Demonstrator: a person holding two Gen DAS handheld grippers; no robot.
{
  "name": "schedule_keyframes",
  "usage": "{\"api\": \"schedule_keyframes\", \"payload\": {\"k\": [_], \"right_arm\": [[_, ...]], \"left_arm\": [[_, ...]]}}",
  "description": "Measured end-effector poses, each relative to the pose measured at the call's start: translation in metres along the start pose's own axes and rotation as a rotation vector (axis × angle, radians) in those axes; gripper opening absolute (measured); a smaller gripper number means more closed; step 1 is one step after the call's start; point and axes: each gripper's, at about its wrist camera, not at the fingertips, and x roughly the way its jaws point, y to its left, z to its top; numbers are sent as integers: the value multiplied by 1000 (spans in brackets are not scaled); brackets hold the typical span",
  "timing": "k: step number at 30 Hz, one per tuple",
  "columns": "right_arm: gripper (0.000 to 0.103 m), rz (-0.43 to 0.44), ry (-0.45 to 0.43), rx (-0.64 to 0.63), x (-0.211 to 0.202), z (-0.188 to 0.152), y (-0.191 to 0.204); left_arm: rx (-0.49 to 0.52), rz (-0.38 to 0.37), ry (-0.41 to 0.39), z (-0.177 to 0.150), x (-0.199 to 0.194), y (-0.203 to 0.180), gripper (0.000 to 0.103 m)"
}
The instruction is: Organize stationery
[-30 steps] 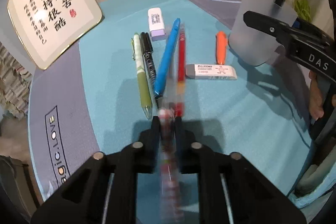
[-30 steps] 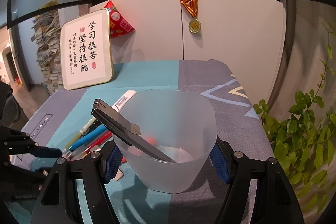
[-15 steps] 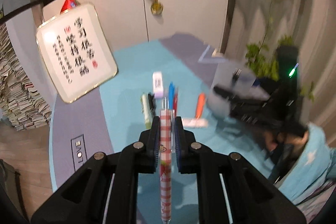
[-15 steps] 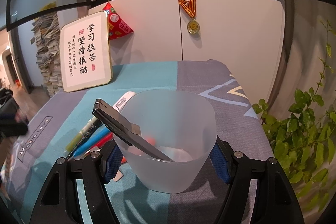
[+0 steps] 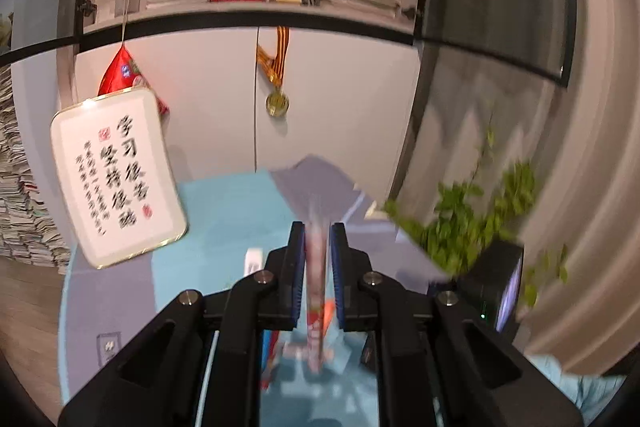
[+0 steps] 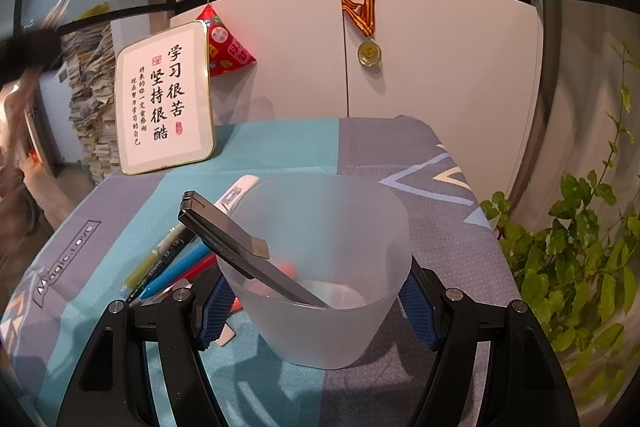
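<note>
My left gripper [image 5: 317, 259] is clamped on a slim red-patterned pen [image 5: 315, 291], the blue pads pinching it about mid-barrel, so it stands up between the jaws, clear of the bench [image 5: 224, 223]. It looks light and stiff, a smooth plastic barrel that could slide or pivot if I slacken, so I judge a mid-length hold right: balanced, with little leverage to twist it. The lower end sticks out below the pads, which should help when I aim it into an opening.

My right gripper [image 6: 316, 307] is closed around the frosted plastic cup [image 6: 320, 267], pads pressing its lower wall on both sides, and the cup rests on the bench. It seems thin and a bit springy; squeezing harder could bow it, so a low grip near the stiffer base looks sensible. A black clip-like thing [image 6: 240, 247] leans inside it already.

The other pens [image 6: 168, 263] lie just left of the cup, along with a white eraser [image 6: 240, 191].
</note>
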Motion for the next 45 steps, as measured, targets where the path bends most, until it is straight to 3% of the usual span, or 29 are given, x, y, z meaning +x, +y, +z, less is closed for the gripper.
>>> {"api": "schedule_keyframes", "payload": {"k": [3,7,12,16,18,20,22,25,30,36,38,40,45], "right_arm": [[74,4,-1,1,0,0,-1],[74,5,0,2,0,0,-1],[74,15,-2,15,0,0,-3],[74,18,4,11,2,1,-3],[74,17,6,7,2,0,-3],[74,16,6,8,2,0,-3],[74,12,5,7,2,0,-2],[74,6,8,0,2,0,-1],[74,-5,6,-2,2,0,-1],[74,-1,5,1,1,0,-2],[74,0,4,4,1,0,-3],[74,2,2,8,1,0,-3],[74,6,-1,12,1,1,-4]], "left_arm": [[-29,7,-75,11,6,-2,10],[-62,-16,-45,13,22,-5,9],[4,8,82,-15,26,4,11],[88,7,244,-64,28,10,15],[98,-21,337,-89,31,9,20],[126,-41,391,-110,32,3,39],[116,-41,439,-124,33,-3,50],[87,-93,443,-129,33,-14,50],[117,-96,460,-138,39,-35,50],[103,-9,493,-156,55,-39,47],[100,26,480,-155,57,-40,24],[86,40,480,-154,58,-37,13],[83,31,495,-153,45,-29,11]]}}
